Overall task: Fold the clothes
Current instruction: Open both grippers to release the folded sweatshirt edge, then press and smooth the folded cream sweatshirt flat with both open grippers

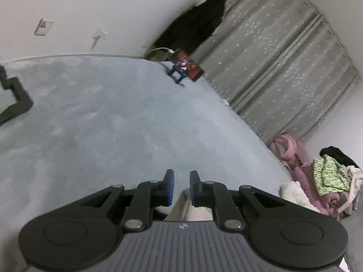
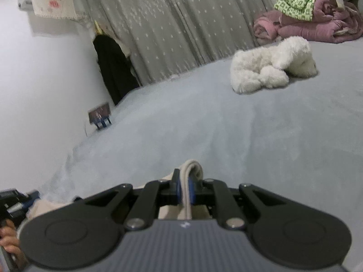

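A cream garment (image 2: 192,165) is pinched in my right gripper (image 2: 185,178), which is shut on it. A rounded fold of the garment bulges out past the fingertips, just above the grey-blue bed cover (image 2: 226,131). In the left wrist view the same cream garment (image 1: 182,204) fills the narrow gap at the rear of the blue pads (image 1: 169,188). My left gripper (image 1: 182,176) is shut on it, and only bed cover (image 1: 102,124) shows between the tips. At the lower left of the right wrist view are the other gripper (image 2: 13,201), a hand (image 2: 9,242) and more cream fabric (image 2: 45,206).
A white fluffy garment (image 2: 270,68) lies on the bed at the far right. Behind it is a pile of pink blankets and green-patterned cloth (image 2: 306,11). A phone on a blue stand (image 1: 187,65) sits by the wall, near a hanging black coat (image 1: 195,29). A black frame (image 1: 13,99) lies at the left.
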Available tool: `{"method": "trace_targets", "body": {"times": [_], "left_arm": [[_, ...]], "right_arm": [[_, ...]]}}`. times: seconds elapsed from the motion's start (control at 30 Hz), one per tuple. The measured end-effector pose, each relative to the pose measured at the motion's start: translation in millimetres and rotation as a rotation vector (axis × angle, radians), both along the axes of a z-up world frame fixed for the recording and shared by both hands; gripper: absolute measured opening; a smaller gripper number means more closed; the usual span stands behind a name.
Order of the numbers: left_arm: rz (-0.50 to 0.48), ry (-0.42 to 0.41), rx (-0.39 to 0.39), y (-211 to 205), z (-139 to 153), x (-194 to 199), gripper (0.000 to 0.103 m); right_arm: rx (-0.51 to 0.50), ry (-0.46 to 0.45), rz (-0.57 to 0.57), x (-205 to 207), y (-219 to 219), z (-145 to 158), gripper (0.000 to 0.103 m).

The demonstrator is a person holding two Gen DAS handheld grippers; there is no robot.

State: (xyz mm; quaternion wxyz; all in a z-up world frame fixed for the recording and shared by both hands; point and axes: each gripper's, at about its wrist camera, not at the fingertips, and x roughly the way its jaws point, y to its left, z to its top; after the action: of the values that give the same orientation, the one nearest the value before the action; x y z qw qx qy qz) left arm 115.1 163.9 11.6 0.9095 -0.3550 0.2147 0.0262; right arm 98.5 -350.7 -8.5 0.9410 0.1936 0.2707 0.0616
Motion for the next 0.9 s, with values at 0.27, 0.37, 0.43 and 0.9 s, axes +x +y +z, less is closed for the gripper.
{"method": "trace_targets", "body": {"times": [0.27,0.37,0.43,0.9], "left_arm": [[0.055,0.027,0.137,-2,35,-20,0.011],[0.003,0.049,0.217,-14,47,-29,0.012],[-0.059,0.040,0.251,-24,49,-38,0.014],[-0.235,0.089,0.417,-55,17,-50,0.016]], "right_arm": [[-0.100,-0.005,-0.112,-6,-9,12,0.045],[-0.060,-0.030,-0.115,-13,-15,19,0.045],[-0.065,-0.049,-0.084,-16,-7,24,0.045],[-0.191,-0.005,0.316,-37,116,14,0.043]]}}
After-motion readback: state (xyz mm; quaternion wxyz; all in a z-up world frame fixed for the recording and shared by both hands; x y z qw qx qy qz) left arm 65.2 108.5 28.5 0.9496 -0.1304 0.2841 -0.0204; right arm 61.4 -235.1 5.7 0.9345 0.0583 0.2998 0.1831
